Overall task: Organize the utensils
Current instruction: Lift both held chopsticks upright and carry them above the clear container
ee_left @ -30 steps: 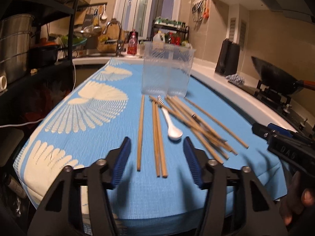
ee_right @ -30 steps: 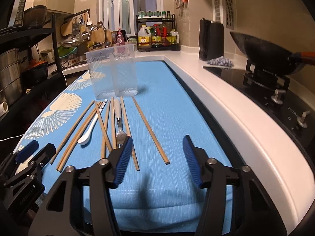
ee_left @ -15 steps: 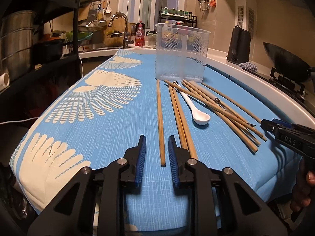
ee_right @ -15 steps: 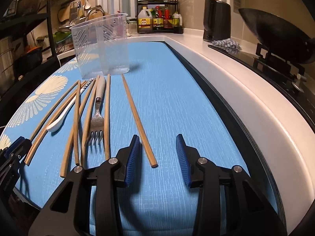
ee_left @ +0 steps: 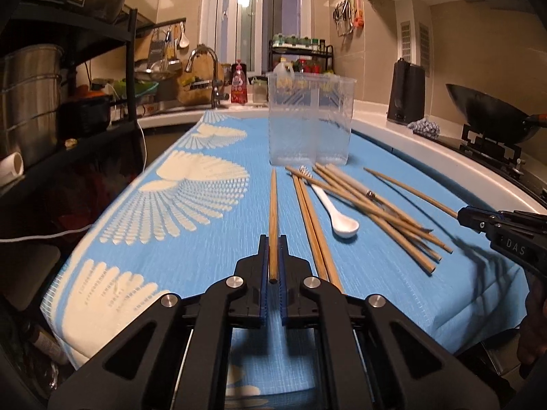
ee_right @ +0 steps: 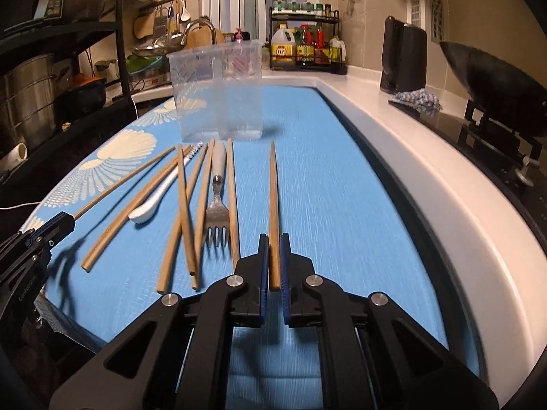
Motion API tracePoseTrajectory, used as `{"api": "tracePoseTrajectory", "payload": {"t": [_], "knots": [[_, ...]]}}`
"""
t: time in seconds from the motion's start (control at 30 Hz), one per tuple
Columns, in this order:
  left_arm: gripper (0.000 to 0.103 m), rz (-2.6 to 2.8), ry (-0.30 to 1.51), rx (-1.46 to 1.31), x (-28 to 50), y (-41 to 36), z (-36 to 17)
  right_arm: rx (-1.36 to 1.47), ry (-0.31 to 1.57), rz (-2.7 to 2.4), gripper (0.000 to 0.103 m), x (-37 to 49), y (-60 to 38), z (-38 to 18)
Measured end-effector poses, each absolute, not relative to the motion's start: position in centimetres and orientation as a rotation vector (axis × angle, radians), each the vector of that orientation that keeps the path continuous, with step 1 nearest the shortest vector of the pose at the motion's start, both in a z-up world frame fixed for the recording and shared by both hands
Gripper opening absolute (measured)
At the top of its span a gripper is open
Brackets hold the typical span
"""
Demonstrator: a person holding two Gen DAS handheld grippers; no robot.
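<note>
Several wooden chopsticks, a white spoon (ee_left: 336, 210) and a metal fork (ee_right: 216, 210) lie on a blue patterned cloth (ee_left: 212, 235) before a clear two-compartment plastic holder (ee_left: 309, 121). My left gripper (ee_left: 272, 259) is shut on the near end of the leftmost chopstick (ee_left: 273, 212). My right gripper (ee_right: 274, 259) is shut on the near end of the rightmost chopstick (ee_right: 272, 198). The holder (ee_right: 218, 92) looks empty. The right gripper shows at the left view's right edge (ee_left: 478, 218), the left gripper at the right view's left edge (ee_right: 51, 232).
A white counter edge (ee_right: 427, 177) runs along the right of the cloth, with a stove and black wok (ee_right: 492, 95) beyond. A black kettle (ee_right: 403, 58) and a bottle rack (ee_right: 304, 48) stand at the back. A black shelf with pots (ee_left: 41, 102) stands on the left.
Both grippers have moved forward and closed: each was open and empty a second ago and now clamps a chopstick end.
</note>
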State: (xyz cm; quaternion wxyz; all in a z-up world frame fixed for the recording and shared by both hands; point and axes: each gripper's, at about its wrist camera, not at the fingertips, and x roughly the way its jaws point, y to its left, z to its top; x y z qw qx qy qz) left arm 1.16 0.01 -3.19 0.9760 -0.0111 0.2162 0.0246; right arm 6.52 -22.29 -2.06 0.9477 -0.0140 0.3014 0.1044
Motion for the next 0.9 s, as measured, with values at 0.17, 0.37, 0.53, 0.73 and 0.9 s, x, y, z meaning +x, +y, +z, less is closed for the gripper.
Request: {"api": "tracePoseTrajectory", "payload": {"t": [0.17, 0.37, 0.53, 0.73, 0.9], "knots": [[0.005, 0.049, 0.376, -0.012, 0.4, 0.2, -0.8, -0.043, 0.531, 0.219, 0.007, 5.4, -22.3, 1.4], [0.005, 0.043, 0.331, -0.019, 0.4, 0.5, 1.6, -0.047, 0.467, 0.232, 0.007, 5.2, -22.5, 4.7], [0.005, 0.024, 0.304, -0.016, 1.0, 0.8, 3.8, -0.036, 0.433, 0.236, 0.006, 5.5, -22.8, 7.0], [0.005, 0.009, 0.278, -0.011, 2.2, 1.6, 7.0, -0.007, 0.393, 0.245, 0.007, 6.6, -23.0, 9.5], [0.005, 0.005, 0.306, -0.029, 3.7, 2.3, 8.7, 0.008, 0.368, 0.265, 0.006, 7.6, -22.7, 11.3]]}}
